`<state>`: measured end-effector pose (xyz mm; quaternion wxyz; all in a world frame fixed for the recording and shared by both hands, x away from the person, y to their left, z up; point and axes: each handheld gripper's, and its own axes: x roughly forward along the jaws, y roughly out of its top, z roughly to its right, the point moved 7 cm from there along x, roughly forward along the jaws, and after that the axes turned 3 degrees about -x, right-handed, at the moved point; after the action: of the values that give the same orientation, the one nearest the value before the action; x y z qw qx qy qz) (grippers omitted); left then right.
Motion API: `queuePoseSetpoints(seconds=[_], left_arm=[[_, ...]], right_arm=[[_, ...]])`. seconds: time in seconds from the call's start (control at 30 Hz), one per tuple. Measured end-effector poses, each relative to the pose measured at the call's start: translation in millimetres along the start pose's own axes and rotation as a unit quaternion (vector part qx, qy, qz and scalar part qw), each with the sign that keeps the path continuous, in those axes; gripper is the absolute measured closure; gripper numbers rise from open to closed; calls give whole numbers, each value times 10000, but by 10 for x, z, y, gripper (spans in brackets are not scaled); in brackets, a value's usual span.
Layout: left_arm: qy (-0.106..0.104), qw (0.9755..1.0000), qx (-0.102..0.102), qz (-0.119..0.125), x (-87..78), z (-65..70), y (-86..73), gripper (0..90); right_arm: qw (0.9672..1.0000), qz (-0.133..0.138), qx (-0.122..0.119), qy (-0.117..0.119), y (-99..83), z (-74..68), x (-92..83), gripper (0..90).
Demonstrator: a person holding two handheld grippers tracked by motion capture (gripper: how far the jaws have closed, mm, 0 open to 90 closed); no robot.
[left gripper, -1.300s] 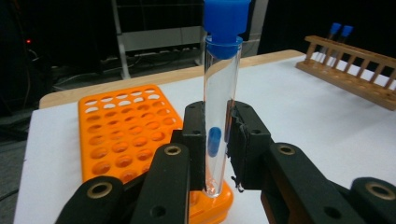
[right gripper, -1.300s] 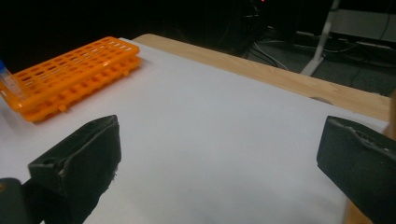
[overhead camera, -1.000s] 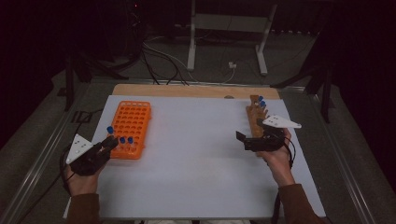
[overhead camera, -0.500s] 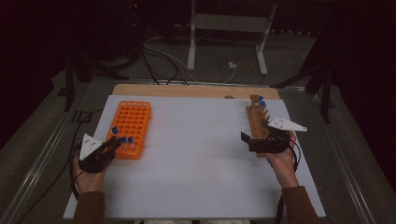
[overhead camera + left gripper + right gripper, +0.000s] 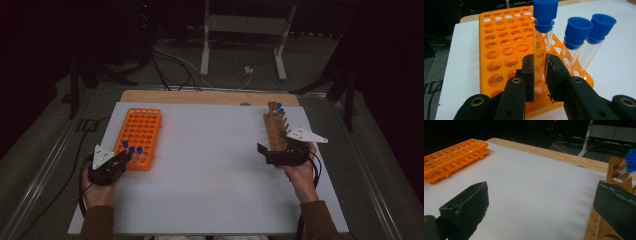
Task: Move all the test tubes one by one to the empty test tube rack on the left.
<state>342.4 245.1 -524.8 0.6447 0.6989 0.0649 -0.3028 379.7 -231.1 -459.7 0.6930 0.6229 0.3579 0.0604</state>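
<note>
White-topped table (image 5: pixel 210 170), wooden strip along far edge — orange rack (image 5: pixel 140 131) lying at left, wooden rack (image 5: pixel 275 131) at right, well apart.

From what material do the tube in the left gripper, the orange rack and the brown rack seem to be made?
Tube: clear and glossy, glass or hard plastic; the rack shows through it. Its blue cap looks like matte plastic.
Orange rack: moulded plastic, slightly shiny, with even holes.
Brown rack: probably wood, matte, with drilled round holes.

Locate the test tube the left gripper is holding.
The held test tube stands upright, clamped in the left gripper, over the near right corner of the orange rack at the table's left, just left of two other blue-capped tubes in the left gripper view.
</note>
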Motion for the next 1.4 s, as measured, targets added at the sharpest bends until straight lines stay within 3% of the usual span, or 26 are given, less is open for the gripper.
queuePoseSetpoints(seconds=[0.43,0.83,1.0,1.1,1.27,1.4], left_arm=[[-28,9998,10,-216,10,12,-88,783],[-133,9995,-238,-172,6,-12,-103,765],[-145,9994,-286,-128,-38,-24,-95,699],[-288,9988,-385,24,-105,-21,-64,640],[-660,9963,-467,298,-202,51,2,477],[-722,9954,-455,440,-223,108,55,332]], right_arm=[[10000,-59,16,13,-46,-6,36,3],[10000,-96,-6,-17,-58,4,46,3],[10000,-88,-19,-33,-48,12,41,4],[9999,-94,-28,-51,-40,22,37,4],[9999,-75,-15,-114,-5,76,28,4],[9997,-132,-68,-191,32,128,41,4]])
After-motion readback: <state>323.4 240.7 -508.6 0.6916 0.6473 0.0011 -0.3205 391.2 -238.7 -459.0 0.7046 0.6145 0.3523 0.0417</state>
